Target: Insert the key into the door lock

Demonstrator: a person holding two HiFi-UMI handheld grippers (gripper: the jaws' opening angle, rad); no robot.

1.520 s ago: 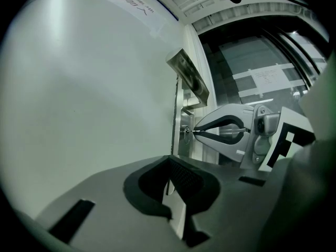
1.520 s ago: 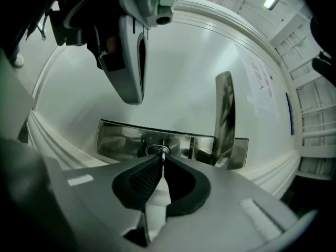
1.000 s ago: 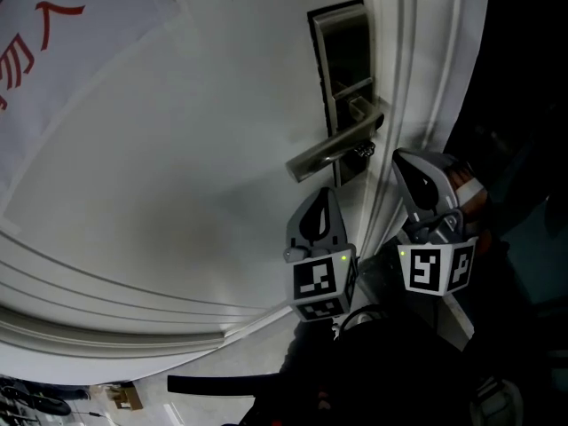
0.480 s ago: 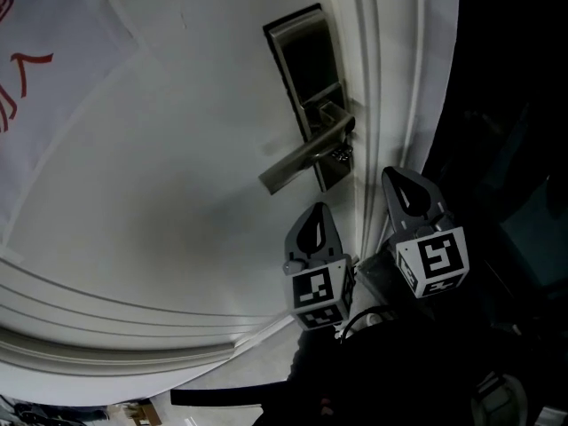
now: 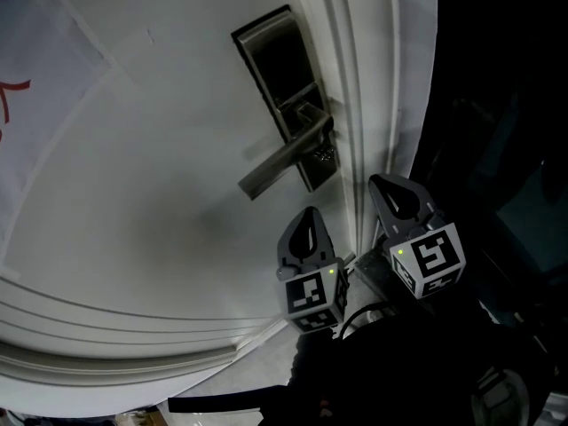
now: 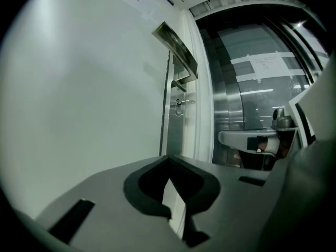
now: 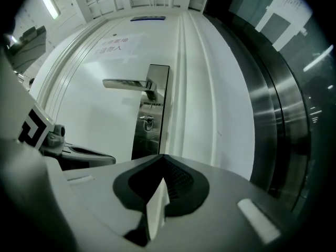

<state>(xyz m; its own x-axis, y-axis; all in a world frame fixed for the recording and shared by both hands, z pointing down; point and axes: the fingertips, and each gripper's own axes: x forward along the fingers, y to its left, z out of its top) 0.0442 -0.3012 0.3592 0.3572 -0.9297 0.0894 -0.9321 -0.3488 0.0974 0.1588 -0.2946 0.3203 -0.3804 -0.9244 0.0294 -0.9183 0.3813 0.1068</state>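
Our left gripper (image 5: 307,216) and right gripper (image 5: 383,185), both closed on nothing, hang below the lock (image 5: 277,65), whose key (image 7: 145,121) juts straight outward.

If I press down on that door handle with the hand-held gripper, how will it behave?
The lever handle looks like brushed metal, so probably rigid, and smooth enough that jaws could slip along it. It joins the lock plate at one end only, so pressing its free end would likely swing it down rather than bend it.
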